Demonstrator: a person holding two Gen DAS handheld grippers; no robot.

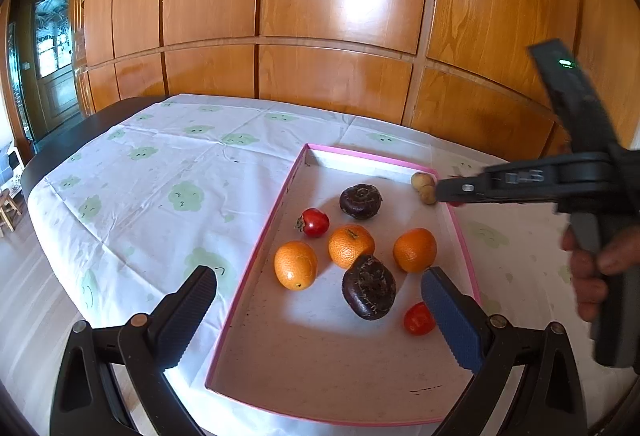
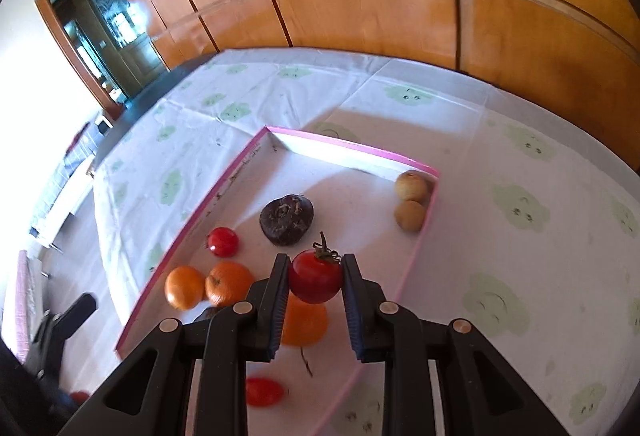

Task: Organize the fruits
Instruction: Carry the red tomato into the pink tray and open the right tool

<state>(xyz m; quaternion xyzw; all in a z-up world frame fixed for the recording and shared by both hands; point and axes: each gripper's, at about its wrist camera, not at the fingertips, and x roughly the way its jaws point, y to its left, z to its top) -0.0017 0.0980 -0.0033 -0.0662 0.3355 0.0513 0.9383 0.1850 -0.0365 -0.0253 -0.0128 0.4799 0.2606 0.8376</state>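
Placing step: right gripper (image 2: 316, 278) jaws clamp a tomato (image 2: 315, 276) above the pink tray (image 2: 348, 145); left gripper (image 1: 320, 300) jaws wide, empty; next, lower and release beside the other tomatoes.

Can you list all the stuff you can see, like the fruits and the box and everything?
tray: one, pink rim, on the tablecloth
oranges: three, orange, middle of the tray
dark fruits: two, purple-brown, in the tray
loose tomatoes: two, red, in the tray
held tomato: one, red with green stem, above the tray
small round fruits: two, tan, far right corner of the tray
tablecloth: one, white with green clouds
wall panels: brown wood, behind the table
left gripper: black, open, over the tray
right gripper: black, shut on the held tomato
hand: one, holding the right gripper's handle
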